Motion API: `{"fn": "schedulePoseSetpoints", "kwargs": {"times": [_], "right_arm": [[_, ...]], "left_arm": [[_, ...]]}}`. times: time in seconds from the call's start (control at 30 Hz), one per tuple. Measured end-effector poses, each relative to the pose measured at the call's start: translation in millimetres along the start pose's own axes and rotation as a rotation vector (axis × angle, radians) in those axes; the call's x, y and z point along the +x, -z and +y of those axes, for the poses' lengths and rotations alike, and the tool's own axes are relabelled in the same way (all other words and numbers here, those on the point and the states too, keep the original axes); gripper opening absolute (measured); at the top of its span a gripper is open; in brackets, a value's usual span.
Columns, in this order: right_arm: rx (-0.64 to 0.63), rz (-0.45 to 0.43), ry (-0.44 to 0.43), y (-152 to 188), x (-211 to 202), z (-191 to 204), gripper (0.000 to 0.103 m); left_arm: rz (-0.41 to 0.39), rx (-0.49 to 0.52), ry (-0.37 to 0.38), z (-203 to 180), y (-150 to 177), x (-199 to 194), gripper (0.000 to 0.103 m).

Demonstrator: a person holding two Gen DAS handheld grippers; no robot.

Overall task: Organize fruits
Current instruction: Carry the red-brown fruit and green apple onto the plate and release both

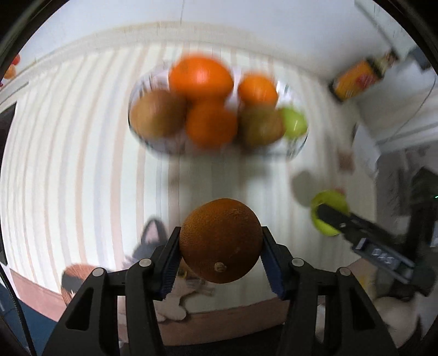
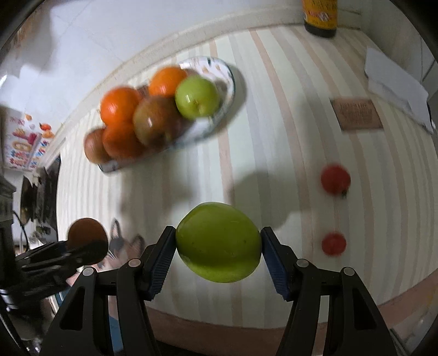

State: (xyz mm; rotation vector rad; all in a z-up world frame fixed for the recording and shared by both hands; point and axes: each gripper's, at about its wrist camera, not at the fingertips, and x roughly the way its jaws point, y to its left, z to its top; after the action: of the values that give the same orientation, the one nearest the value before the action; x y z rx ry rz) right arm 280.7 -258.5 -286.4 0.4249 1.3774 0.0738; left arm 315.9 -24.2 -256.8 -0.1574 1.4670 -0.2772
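Table (image 2: 287, 115): striped cloth in pale green, cream and tan bands; fills most of both views; a brown edge runs along the near side.
Bowl (image 2: 230, 71): clear glass with a printed pattern, on the far part of the table, left of centre in the right wrist view. It is blurred in both views.
Bowl contents: three oranges (image 1: 201, 76), two brownish-green fruits (image 1: 157, 113) and one green apple (image 2: 197, 95), piled and touching one another. The apple sits at the right end of the pile.
Left gripper (image 1: 220, 243): clenched on a dark orange (image 1: 220, 241), one blue pad on each side of the fruit, stem scar facing the camera. The fruit is held clear above the near part of the table, well short of the bowl.
Right gripper (image 2: 217, 243): clenched on a green apple (image 2: 217, 242), both blue pads pressed against its sides. It is held above the near part of the table, to the right of the left gripper and apart from the bowl.
Bottle (image 2: 320, 16): dark glass with an orange label, standing at the far right edge of the table.
White paper (image 2: 394, 85): lies at the far right of the table.
Brown card (image 2: 356, 115): flat on the cloth, just near of the paper; print too blurred to read.
Red fruits: two small ones on the right side of the table, one farther (image 2: 335, 179) and one nearer (image 2: 334, 243), apart from each other and well apart from the bowl.
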Motion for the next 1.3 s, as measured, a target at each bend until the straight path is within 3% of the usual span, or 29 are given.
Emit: {"fn": "schedulePoseSetpoints", "kwargs": {"times": [0.23,0.37,0.53,0.7,1.2,1.3], "right_arm": [[0.004,-0.124,-0.020,-79,-23,22,0.065],[0.018,-0.137,-0.010,-129,-12,27,0.065],[0.035,-0.081,-0.003,-168,19,29,0.065],[0.058,-0.042,0.007,-180,44,19,0.065],[0.078,0.003,-0.004,-188,72,9,0.066],[0.078,0.009,-0.035,-190,71,11,0.074]], "left_arm": [[-0.103,-0.046,-0.026,17,-71,-27,0.052],[-0.092,-0.091,-0.050,34,-109,-6,0.052],[-0.039,-0.185,-0.031,70,-144,16,0.052],[0.017,-0.278,0.026,96,-154,38,0.052],[0.102,-0.347,0.063,113,-154,68,0.053],[0.106,-0.344,0.072,112,-155,68,0.054]]}}
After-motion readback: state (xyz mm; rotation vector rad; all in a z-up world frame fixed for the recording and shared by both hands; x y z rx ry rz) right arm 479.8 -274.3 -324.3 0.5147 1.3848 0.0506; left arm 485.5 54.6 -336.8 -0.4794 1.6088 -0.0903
